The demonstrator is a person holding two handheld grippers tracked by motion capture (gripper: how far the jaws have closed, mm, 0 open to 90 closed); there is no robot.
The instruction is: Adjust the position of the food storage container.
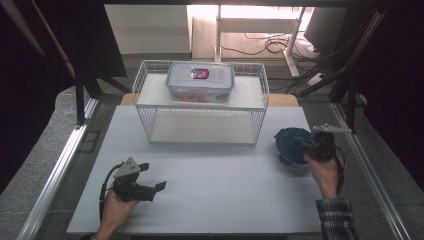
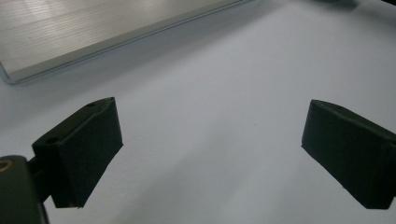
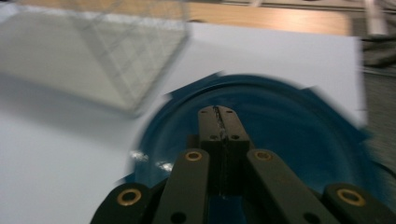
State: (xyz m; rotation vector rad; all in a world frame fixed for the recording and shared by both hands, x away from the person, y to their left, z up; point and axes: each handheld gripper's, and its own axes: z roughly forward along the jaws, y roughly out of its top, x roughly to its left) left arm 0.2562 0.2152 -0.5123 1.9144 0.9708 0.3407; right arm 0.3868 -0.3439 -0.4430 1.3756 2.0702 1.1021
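Right claw (image 3: 219, 116) shut over blue lid (image 3: 299, 126)

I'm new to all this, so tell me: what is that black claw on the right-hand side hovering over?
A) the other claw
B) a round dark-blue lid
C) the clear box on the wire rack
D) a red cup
B: the right gripper, jaws shut, sits over the round dark-blue lid on the white board.

The high view looked down across the white surface (image 1: 200, 190), while both gripper views skimmed that same surface close up.
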